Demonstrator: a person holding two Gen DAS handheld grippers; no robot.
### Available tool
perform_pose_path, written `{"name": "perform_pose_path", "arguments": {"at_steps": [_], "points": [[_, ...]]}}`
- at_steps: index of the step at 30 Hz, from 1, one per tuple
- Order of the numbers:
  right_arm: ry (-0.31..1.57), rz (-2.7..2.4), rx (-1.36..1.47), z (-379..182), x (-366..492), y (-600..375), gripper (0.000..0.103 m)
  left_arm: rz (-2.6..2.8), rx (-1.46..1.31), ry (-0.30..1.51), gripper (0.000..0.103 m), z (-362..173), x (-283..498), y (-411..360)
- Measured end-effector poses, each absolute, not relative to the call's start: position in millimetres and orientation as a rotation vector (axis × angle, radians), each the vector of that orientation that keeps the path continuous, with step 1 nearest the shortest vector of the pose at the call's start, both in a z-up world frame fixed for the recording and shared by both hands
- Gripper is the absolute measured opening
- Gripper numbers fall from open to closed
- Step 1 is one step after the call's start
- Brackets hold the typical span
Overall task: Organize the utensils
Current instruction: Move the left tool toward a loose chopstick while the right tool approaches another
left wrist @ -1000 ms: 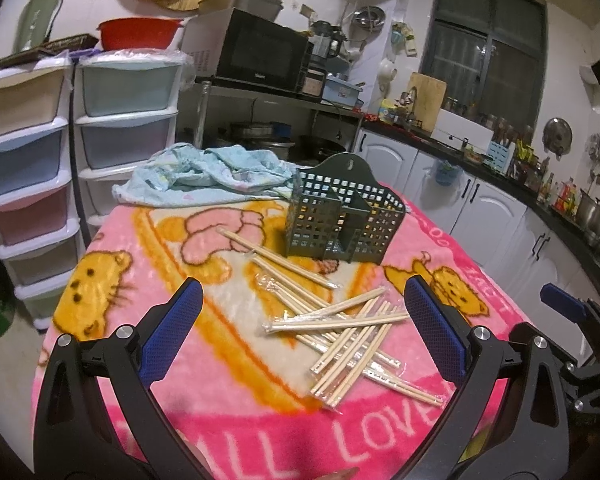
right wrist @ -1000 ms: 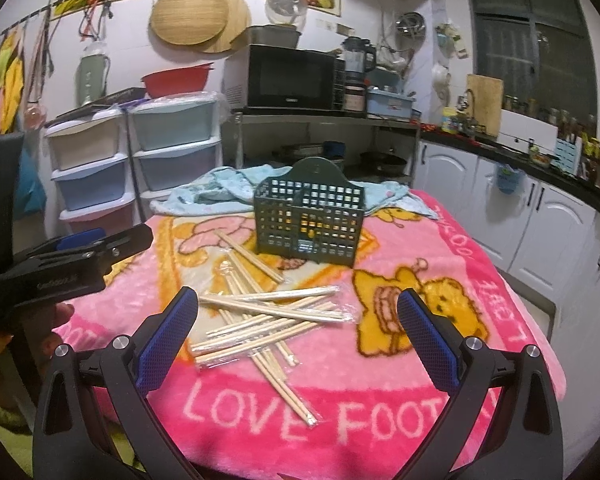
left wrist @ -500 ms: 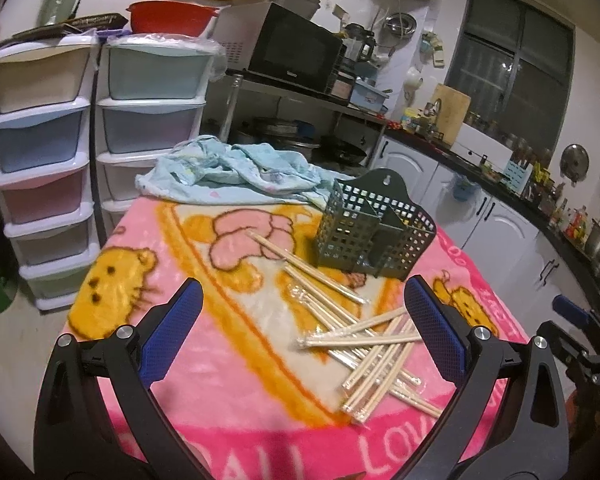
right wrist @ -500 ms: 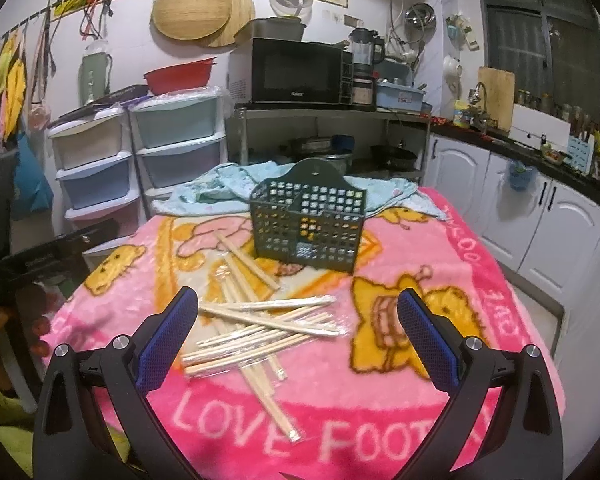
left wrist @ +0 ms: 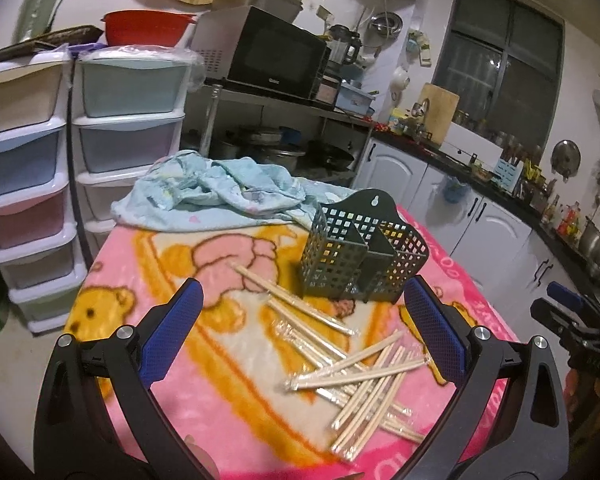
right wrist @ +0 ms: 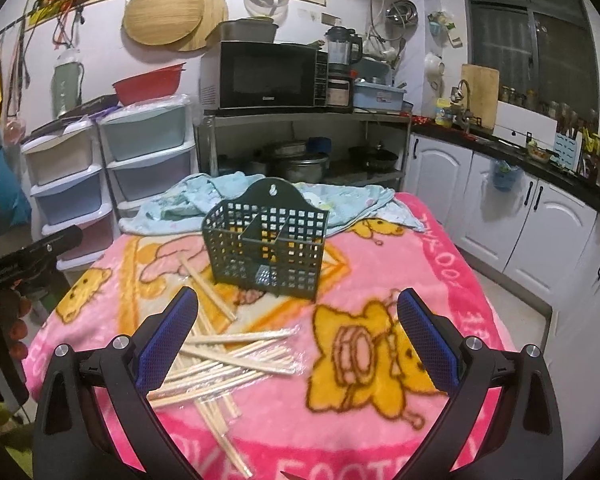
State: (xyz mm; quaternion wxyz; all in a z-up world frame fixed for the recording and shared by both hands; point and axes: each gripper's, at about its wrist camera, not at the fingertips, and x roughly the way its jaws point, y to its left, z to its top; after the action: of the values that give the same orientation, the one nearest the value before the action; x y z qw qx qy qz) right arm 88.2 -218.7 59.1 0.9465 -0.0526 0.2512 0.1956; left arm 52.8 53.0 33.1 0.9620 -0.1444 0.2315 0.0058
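On the pink blanket (right wrist: 440, 248), a green basket (right wrist: 266, 240) stands far, wrapped chopsticks (right wrist: 236, 356) heaped near it; left gripper (left wrist: 300, 336) and right gripper (right wrist: 296, 336) hover spread, empty. Slippery wrappers could let a pinched stick slide out

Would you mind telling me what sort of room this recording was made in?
Most likely a home kitchen: a microwave sits on a metal shelf above pots, white cabinets run under a dark counter with a tap, and chopsticks lie on the blanket-covered table.
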Motion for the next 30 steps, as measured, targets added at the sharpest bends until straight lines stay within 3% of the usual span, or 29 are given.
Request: {"name": "perform_pose_path", "arguments": {"at_steps": [11,24,30], "points": [[0.530,0.384,-0.075,50.9,112.3,-225.5,0.097,0.002,-0.286,0.539,0.093,26.3,102.1,54.4],[0.695,0.393,-0.082,-11.8,131.7,-222.7,0.096,0.050,-0.277,0.686,0.093,-18.1,161.3,73.7],[0.790,0.417,-0.104,-40.7,143.7,-212.5,0.084,0.050,-0.316,0.750,0.093,-40.3,185.4,86.7]]}}
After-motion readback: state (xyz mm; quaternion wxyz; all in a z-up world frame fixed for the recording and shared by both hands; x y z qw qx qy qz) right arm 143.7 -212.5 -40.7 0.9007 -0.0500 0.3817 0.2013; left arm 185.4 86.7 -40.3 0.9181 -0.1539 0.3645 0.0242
